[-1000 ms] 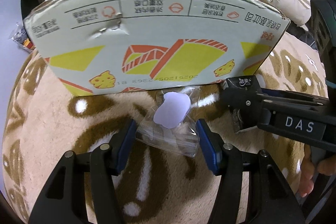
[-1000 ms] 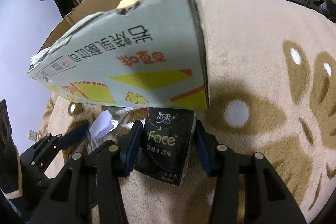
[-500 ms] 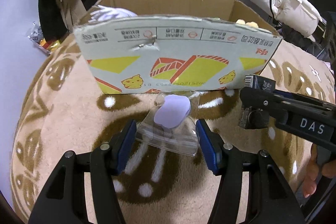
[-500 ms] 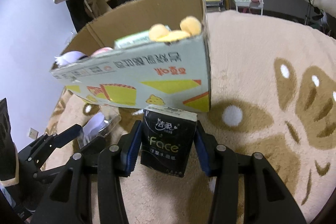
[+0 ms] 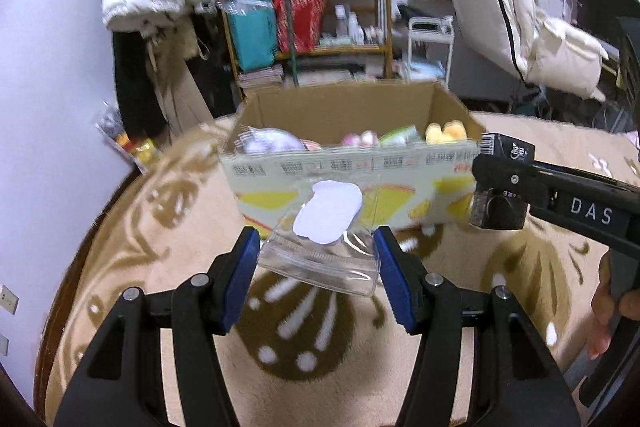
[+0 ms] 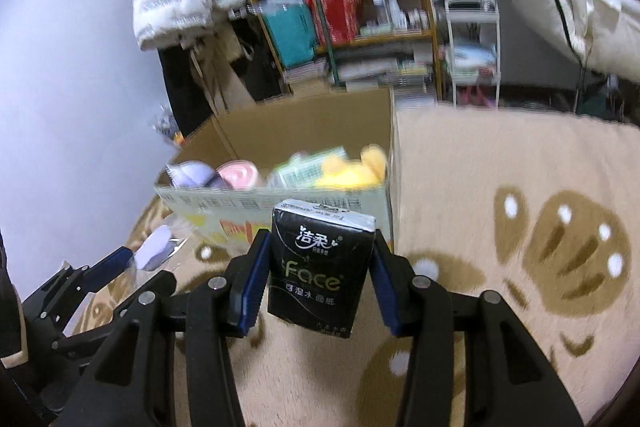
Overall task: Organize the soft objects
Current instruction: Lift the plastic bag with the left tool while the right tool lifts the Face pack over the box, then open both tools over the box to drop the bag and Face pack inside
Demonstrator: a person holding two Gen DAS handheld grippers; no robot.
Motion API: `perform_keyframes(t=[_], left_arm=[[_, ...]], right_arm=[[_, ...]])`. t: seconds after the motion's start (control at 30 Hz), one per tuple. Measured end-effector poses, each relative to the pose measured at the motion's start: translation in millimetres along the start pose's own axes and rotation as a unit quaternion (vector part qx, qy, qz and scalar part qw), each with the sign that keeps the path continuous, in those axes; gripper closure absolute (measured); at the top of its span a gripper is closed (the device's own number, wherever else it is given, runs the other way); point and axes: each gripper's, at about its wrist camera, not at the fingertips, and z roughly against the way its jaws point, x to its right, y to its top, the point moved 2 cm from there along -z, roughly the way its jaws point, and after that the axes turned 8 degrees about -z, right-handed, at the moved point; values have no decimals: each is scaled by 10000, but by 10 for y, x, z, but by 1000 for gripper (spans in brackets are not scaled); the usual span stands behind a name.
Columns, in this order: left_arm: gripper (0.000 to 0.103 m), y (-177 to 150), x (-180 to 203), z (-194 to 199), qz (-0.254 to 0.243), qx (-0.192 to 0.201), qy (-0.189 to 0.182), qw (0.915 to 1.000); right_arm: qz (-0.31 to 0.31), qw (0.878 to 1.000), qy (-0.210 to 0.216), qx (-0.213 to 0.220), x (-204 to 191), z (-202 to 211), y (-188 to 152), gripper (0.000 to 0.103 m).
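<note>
Fingers of left gripper (image 5: 318,259) clamp clear zip bag (image 5: 320,247); right gripper (image 6: 320,279) clamps black tissue pack (image 6: 318,267), both near cardboard box (image 5: 344,107) on rug (image 6: 500,167).

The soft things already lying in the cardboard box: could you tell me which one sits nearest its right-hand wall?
The yellow plush. It lies against the right wall of the cardboard box, while the green packet, pink roll and lilac bundle lie further left.

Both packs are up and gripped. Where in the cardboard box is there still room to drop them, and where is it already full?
The cardboard box looks crowded along its near wall: purple bundle, pink roll, green pack and yellow plush line it. What shows of the far side looks emptier, though its floor is hidden. Outside, the rug right of the box is bare.
</note>
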Motion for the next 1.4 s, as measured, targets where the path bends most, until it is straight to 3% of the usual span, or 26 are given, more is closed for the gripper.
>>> perform_keyframes(t=[0.23, 0.47, 0.77, 1.27, 1.4], left_arm=[[45, 216, -126, 218, 52, 628, 348, 9974], [45, 438, -168, 172, -52, 889, 521, 9947], [45, 772, -240, -50, -170, 1133, 589, 9917], [42, 887, -212, -551, -173, 808, 567, 9950], [35, 846, -230, -569, -150, 732, 609, 9953]], right_arm=[[252, 9974, 108, 665, -99, 212, 182, 53], [436, 9925, 105, 1136, -187, 212, 515, 53], [601, 9913, 74, 1170, -218, -24, 686, 53], [315, 9963, 404, 686, -87, -471, 702, 51], [279, 9963, 493, 653, -85, -472, 687, 41]])
